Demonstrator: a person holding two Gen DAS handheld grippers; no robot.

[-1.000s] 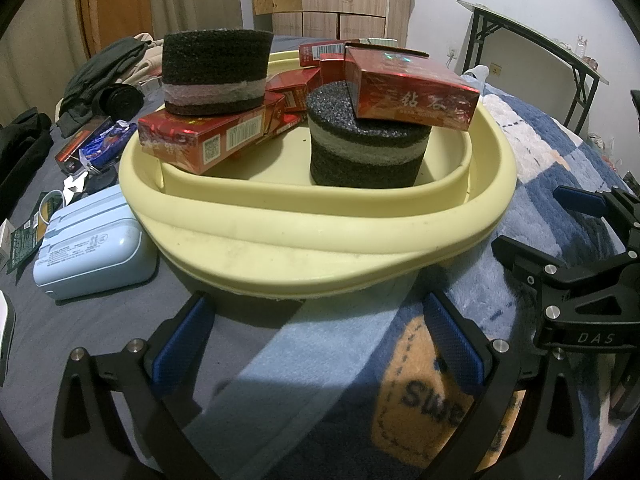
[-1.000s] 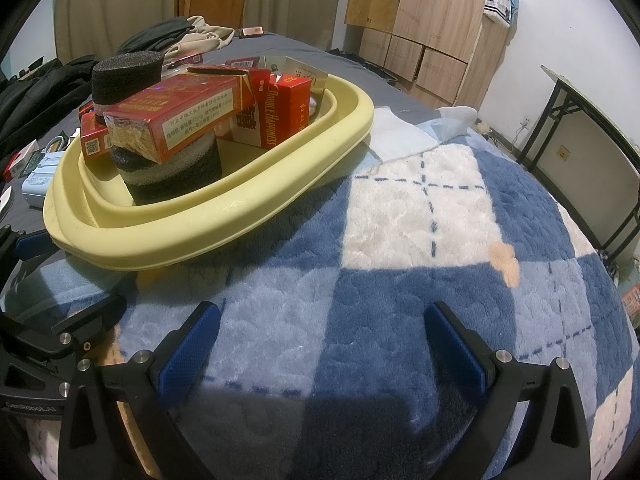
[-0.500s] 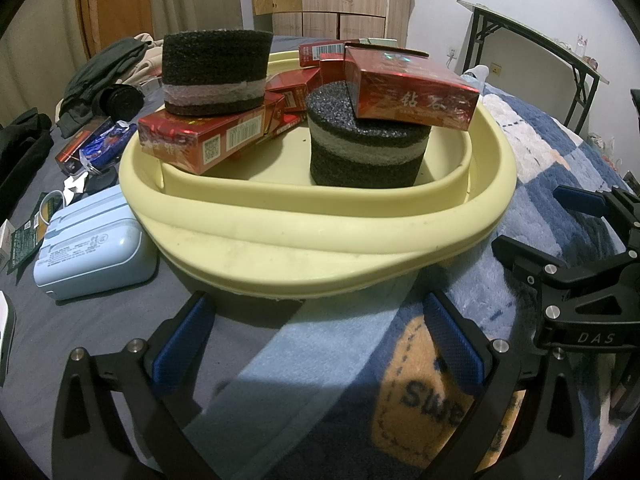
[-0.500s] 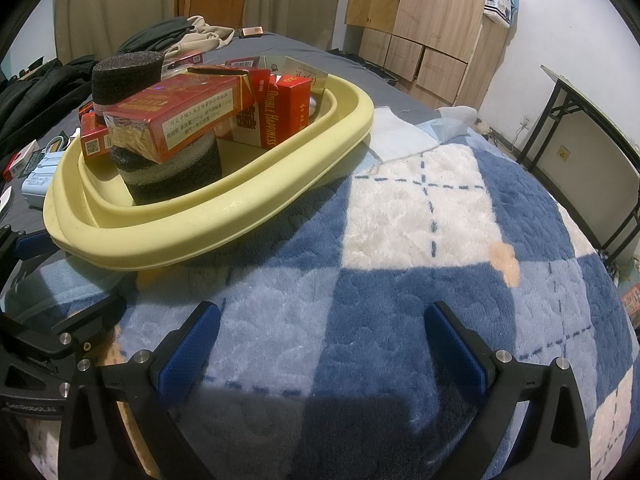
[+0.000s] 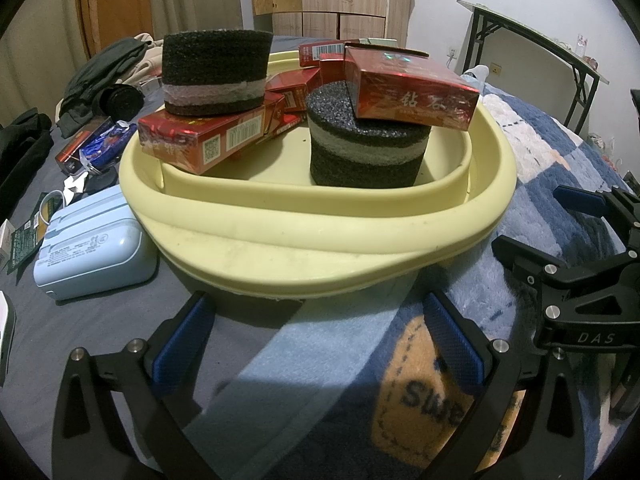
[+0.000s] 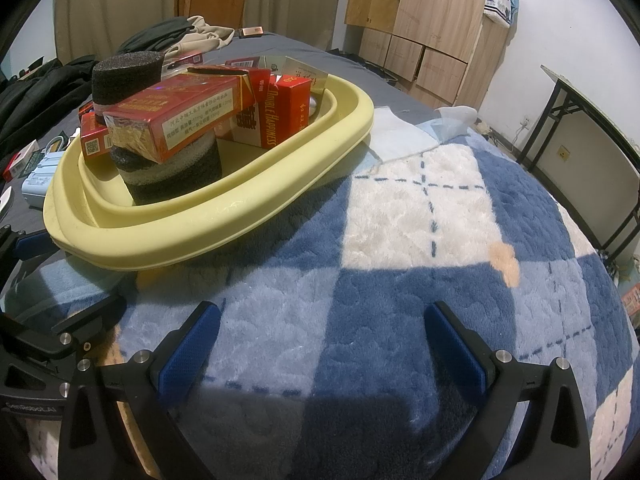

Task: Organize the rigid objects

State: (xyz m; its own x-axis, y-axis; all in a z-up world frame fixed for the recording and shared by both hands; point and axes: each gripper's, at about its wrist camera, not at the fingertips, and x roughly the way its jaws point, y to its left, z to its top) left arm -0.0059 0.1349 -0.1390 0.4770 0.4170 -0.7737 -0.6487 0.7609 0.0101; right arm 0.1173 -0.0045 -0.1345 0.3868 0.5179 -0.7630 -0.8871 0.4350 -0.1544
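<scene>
A pale yellow basin [image 5: 320,236] [image 6: 208,236] sits on the bed. It holds several red boxes and two dark foam cylinders. One cylinder [image 5: 368,148] stands in the basin with a red box [image 5: 412,92] [image 6: 176,120] on top. The other cylinder [image 5: 216,72] rests on a red box [image 5: 204,136] at the basin's left. My left gripper [image 5: 316,344] is open and empty, just in front of the basin. My right gripper [image 6: 320,352] is open and empty over the blanket, right of the basin.
A blue and white checked blanket [image 6: 420,220] covers the bed's right side. A light blue case [image 5: 92,244] lies left of the basin, with small packets and dark clothes [image 5: 104,68] beyond. A black-framed table [image 5: 532,48] stands at the right wall; wooden cabinets [image 6: 432,12] stand behind.
</scene>
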